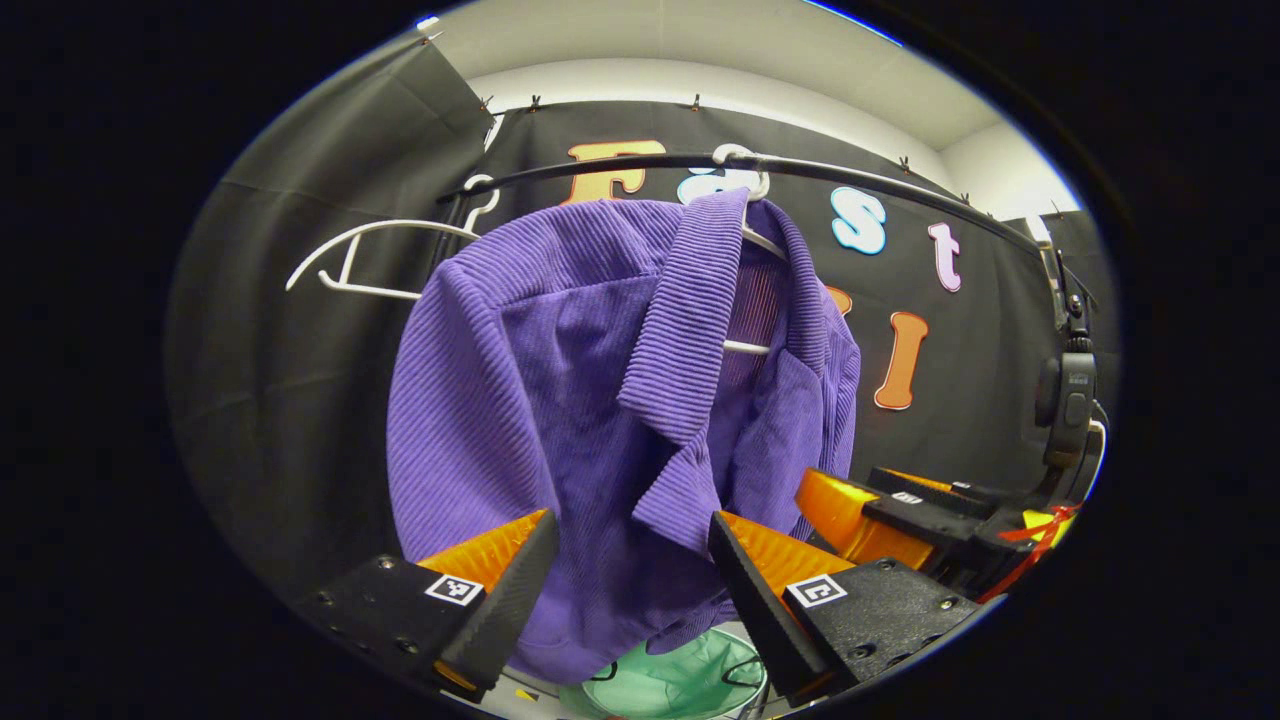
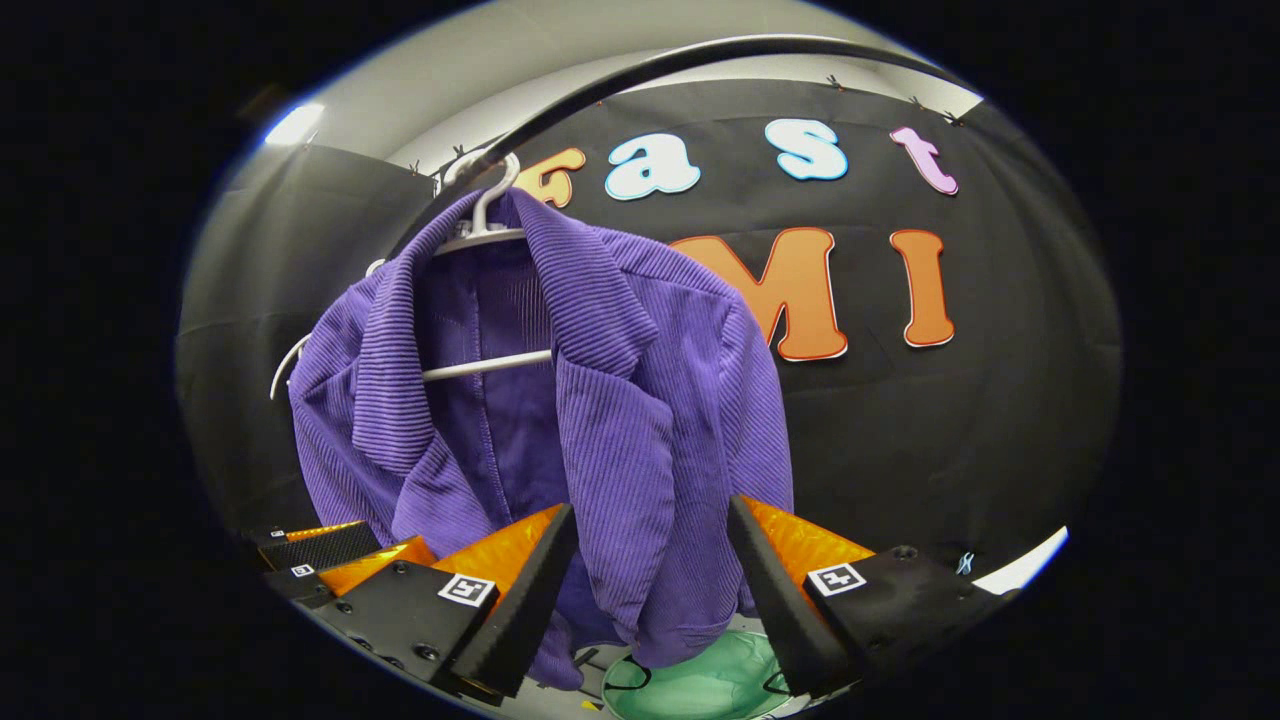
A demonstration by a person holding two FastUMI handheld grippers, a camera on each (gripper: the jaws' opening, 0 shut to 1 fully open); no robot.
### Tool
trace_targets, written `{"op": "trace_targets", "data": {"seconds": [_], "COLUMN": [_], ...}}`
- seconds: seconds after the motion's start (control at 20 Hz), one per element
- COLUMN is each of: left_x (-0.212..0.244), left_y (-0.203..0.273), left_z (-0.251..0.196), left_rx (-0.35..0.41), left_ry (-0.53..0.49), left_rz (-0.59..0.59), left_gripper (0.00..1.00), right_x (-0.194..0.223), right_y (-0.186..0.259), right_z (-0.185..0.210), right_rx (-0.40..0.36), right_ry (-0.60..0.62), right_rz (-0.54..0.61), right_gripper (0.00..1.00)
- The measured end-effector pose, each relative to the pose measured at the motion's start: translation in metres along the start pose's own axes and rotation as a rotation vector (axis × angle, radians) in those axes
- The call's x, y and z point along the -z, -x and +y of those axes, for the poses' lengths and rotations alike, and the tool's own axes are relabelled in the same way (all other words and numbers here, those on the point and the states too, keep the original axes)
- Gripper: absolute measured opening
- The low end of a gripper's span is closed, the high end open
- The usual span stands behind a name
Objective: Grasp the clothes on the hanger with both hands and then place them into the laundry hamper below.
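A purple corduroy jacket (image 1: 560, 400) hangs on a white hanger (image 1: 745, 185) from a dark rail (image 1: 620, 165). My left gripper (image 1: 630, 590) stands open just in front of its left front panel, the cloth showing between the fingers, untouched. In the right gripper view the same jacket (image 2: 600, 400) hangs from its hanger (image 2: 485, 215), and my right gripper (image 2: 650, 590) stands open at the right front panel's hem. The other gripper (image 1: 880, 510) shows at the right of the left gripper view, and at lower left (image 2: 330, 560) of the right gripper view. A mint-green hamper (image 1: 680, 680) (image 2: 700, 685) sits below.
An empty white hanger (image 1: 370, 260) hangs on the rail left of the jacket. A rail post with a black clamp (image 1: 1070, 390) stands at the far right. Black cloth walls close in the booth behind and at the left.
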State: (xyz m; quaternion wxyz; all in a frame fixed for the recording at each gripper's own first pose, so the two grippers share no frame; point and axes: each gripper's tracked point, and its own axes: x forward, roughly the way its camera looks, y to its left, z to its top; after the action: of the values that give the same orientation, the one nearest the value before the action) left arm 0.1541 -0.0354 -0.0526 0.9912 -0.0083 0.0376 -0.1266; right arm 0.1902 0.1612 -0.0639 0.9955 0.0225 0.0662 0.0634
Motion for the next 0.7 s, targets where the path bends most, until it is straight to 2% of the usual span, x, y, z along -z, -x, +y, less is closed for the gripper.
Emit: {"op": "trace_targets", "data": {"seconds": [0.05, 0.1, 0.15, 0.2, 0.25, 0.3, 0.35, 0.4, 0.45, 0.55, 0.6, 0.65, 0.7], "left_x": [0.002, 0.003, 0.005, 0.007, 0.007, 0.008, 0.009, 0.009, 0.009, 0.009, 0.01, 0.013, 0.015], "left_y": [-0.004, -0.009, -0.013, -0.016, -0.019, -0.025, -0.028, -0.031, -0.033, -0.036, -0.038, -0.042, -0.042], "left_z": [0.0, 0.001, 0.001, 0.003, 0.002, 0.002, 0.001, 0.0, -0.001, -0.004, -0.007, -0.009, 0.002], "left_rx": [0.0, -0.004, -0.007, -0.01, -0.013, -0.007, -0.002, 0.005, 0.008, 0.01, 0.027, 0.033, -0.021], "left_ry": [0.0, -0.001, -0.001, 0.0, 0.002, 0.007, 0.012, 0.017, 0.02, 0.018, 0.01, -0.001, -0.037], "left_rz": [0.002, 0.007, 0.012, 0.015, 0.017, 0.02, 0.022, 0.023, 0.021, 0.017, 0.022, 0.033, 0.053], "left_gripper": [0.96, 0.92, 0.92, 0.95, 0.96, 0.96, 0.94, 0.87, 0.87, 0.66, 0.67, 0.63, 0.43], "right_x": [0.002, 0.003, 0.004, 0.004, 0.008, 0.011, 0.013, 0.013, 0.013, 0.012, 0.013, 0.013, 0.013], "right_y": [-0.006, -0.01, -0.015, -0.018, -0.022, -0.026, -0.031, -0.034, -0.038, -0.042, -0.044, -0.046, -0.047], "right_z": [0.001, 0.001, 0.002, 0.004, 0.006, 0.007, 0.009, 0.01, 0.011, 0.013, 0.015, 0.016, 0.011], "right_rx": [-0.002, -0.004, -0.008, -0.015, -0.025, -0.03, -0.037, -0.037, -0.043, -0.062, -0.077, -0.09, -0.079], "right_ry": [0.006, 0.012, 0.014, 0.012, 0.005, -0.001, -0.005, -0.005, -0.002, -0.005, -0.008, -0.009, -0.002], "right_rz": [0.007, 0.011, 0.014, 0.019, 0.03, 0.041, 0.049, 0.051, 0.053, 0.055, 0.059, 0.063, 0.068], "right_gripper": [0.98, 0.89, 0.98, 0.97, 0.82, 0.91, 0.86, 0.73, 0.67, 0.62, 0.63, 0.49, 0.36]}}
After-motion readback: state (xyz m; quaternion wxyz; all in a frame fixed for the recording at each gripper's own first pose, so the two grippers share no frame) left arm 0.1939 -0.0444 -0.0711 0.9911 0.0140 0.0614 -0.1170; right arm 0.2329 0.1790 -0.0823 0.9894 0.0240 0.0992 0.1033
